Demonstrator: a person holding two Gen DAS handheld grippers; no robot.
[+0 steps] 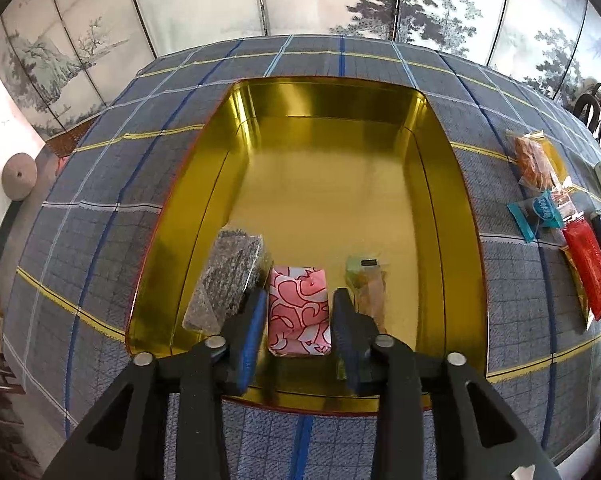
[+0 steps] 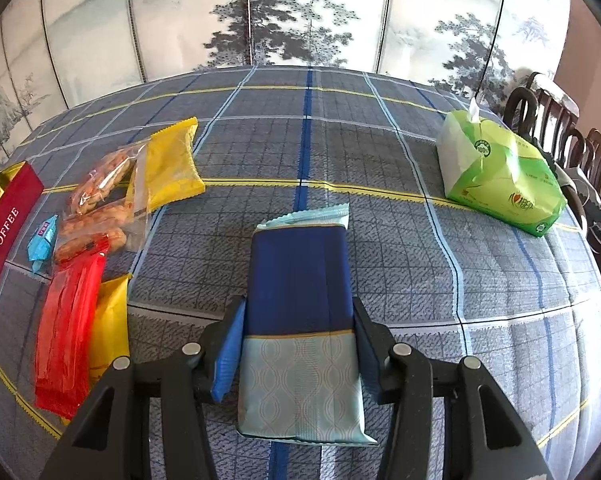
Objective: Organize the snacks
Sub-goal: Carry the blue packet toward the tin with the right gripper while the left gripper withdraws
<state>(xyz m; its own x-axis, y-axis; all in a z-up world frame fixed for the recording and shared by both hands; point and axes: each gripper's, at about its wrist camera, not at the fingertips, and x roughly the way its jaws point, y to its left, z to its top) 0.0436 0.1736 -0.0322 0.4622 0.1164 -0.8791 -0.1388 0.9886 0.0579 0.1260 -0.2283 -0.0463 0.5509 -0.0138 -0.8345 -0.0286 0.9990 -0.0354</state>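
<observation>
The right gripper (image 2: 298, 344) is clasping the blue-and-teal snack packet (image 2: 300, 316), long axis running forward between its fingers above the checked tablecloth (image 2: 420, 208), while the gold tin (image 1: 204, 168) is lying to its left, where the left gripper (image 1: 298, 320) is straddling, seemingly gripping, the pink-patterned packet (image 1: 296, 312).

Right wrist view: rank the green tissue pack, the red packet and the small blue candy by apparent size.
1. Green tissue pack
2. Red packet, perhaps inflated by nearness to the camera
3. Small blue candy, clearly smallest
</observation>
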